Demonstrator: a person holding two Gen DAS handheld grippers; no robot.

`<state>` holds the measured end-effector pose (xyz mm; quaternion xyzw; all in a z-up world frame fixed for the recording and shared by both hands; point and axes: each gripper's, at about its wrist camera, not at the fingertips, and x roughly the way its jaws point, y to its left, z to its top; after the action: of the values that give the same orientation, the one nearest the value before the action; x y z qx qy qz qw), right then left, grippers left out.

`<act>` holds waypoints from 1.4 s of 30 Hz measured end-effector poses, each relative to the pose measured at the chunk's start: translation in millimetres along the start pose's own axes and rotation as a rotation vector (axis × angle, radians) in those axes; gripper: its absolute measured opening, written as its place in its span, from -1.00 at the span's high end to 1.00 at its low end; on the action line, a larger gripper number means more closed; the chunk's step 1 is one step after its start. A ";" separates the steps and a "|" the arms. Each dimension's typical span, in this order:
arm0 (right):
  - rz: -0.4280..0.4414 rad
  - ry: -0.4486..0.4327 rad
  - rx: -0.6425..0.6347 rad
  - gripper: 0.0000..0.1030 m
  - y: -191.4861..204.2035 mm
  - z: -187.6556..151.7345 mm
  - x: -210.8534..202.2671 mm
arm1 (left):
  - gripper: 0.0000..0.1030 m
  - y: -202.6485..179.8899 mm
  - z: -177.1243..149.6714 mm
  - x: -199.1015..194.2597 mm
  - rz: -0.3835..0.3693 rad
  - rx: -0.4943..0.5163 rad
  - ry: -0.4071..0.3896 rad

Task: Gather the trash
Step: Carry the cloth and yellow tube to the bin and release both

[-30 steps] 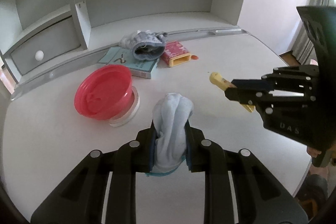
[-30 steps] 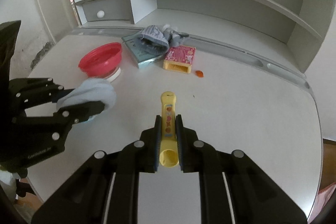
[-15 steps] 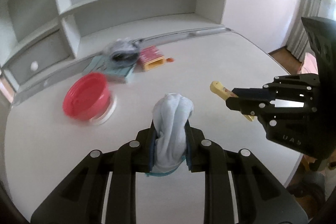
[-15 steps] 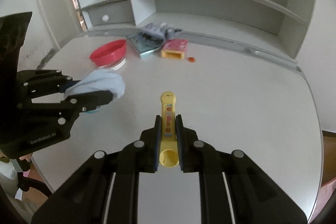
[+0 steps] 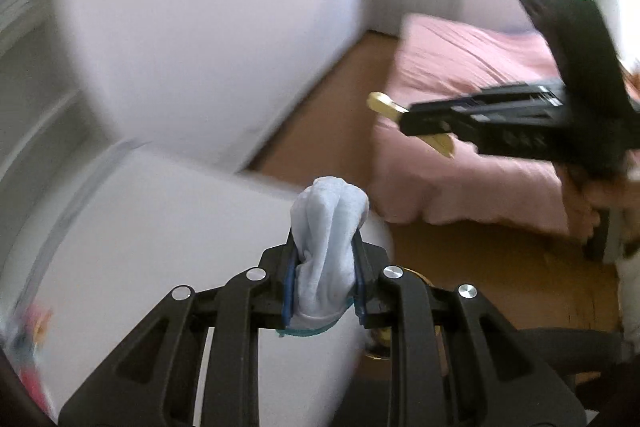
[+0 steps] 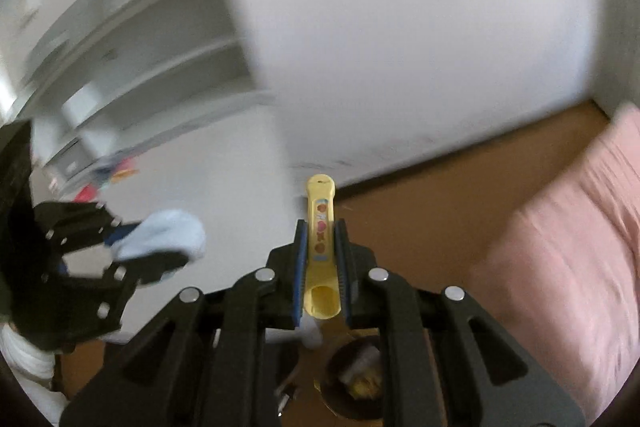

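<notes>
My left gripper [image 5: 323,263] is shut on a crumpled pale blue tissue [image 5: 326,227] and holds it over the right edge of the white table [image 5: 160,227]. It also shows at the left of the right wrist view [image 6: 160,247]. My right gripper [image 6: 320,247] is shut on a flat yellow wrapper tube [image 6: 321,227] with red print, held out past the table over the floor. It shows at the upper right of the left wrist view [image 5: 404,119]. A dark round bin [image 6: 356,379] with trash inside sits on the floor below the right gripper.
A bed with a pink cover [image 5: 460,107] stands to the right, also in the right wrist view [image 6: 568,247]. Brown wooden floor [image 5: 328,99] lies between table, wall and bed. The white shelf unit [image 6: 140,39] and blurred table items [image 6: 120,171] lie far left.
Both grippers have swung sharply right, away from the table's middle toward the bed and floor. The views are blurred by the motion. Both still hold their items.
</notes>
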<state>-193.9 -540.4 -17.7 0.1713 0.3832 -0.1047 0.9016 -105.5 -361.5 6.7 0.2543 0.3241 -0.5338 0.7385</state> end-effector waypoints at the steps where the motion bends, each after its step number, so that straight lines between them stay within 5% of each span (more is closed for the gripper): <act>1: -0.010 0.022 0.038 0.73 -20.0 -8.5 1.5 | 0.59 -19.7 5.2 16.4 -0.036 0.039 0.028; 6: 0.023 0.267 0.235 0.73 -108.0 -79.0 75.3 | 0.59 -82.5 -14.7 100.8 -0.168 0.091 0.207; 11: 0.067 0.559 0.405 0.73 -147.9 -175.6 188.2 | 0.59 -105.6 -94.0 235.7 -0.225 0.000 0.552; 14: 0.095 0.618 0.489 0.73 -158.7 -208.6 221.1 | 0.59 -98.8 -129.8 286.2 -0.248 -0.118 0.693; 23: 0.117 0.661 0.530 0.73 -163.7 -227.7 246.9 | 0.59 -95.7 -140.0 311.1 -0.271 -0.154 0.757; 25: 0.119 0.661 0.540 0.73 -162.6 -230.2 246.8 | 0.57 -97.0 -144.6 310.5 -0.279 -0.148 0.756; 27: 0.124 0.659 0.551 0.50 -160.7 -228.1 246.8 | 0.26 -101.0 -145.5 312.0 -0.275 -0.139 0.749; 28: 0.120 0.650 0.549 0.24 -160.8 -227.0 245.3 | -0.16 -101.7 -144.7 308.8 -0.271 -0.143 0.728; 29: 0.100 0.631 0.540 -0.47 -161.2 -222.3 242.4 | -0.56 -102.1 -141.8 303.3 -0.265 -0.152 0.685; 30: 0.066 0.605 0.530 -0.78 -162.8 -216.8 236.2 | -0.66 -103.4 -138.6 299.2 -0.261 -0.150 0.653; 34: -0.058 0.510 0.531 -0.78 -178.7 -189.4 198.5 | -0.75 -123.8 -115.5 269.9 -0.310 -0.040 0.532; 36: -0.210 0.421 0.500 -0.78 -184.3 -168.2 163.7 | -0.75 -131.5 -96.0 246.0 -0.323 -0.013 0.451; 39: -0.429 0.231 0.419 -0.87 -173.3 -133.1 105.1 | -0.77 -126.1 -54.4 184.8 -0.335 -0.020 0.254; 42: -0.560 0.020 0.336 -0.87 -143.8 -105.3 50.5 | -0.79 -93.4 -17.8 98.9 -0.269 -0.022 0.032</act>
<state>-274.4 -634.6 -155.5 0.2066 0.4017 -0.4088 0.7930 -176.5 -438.4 -82.0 0.2091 0.3726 -0.6203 0.6578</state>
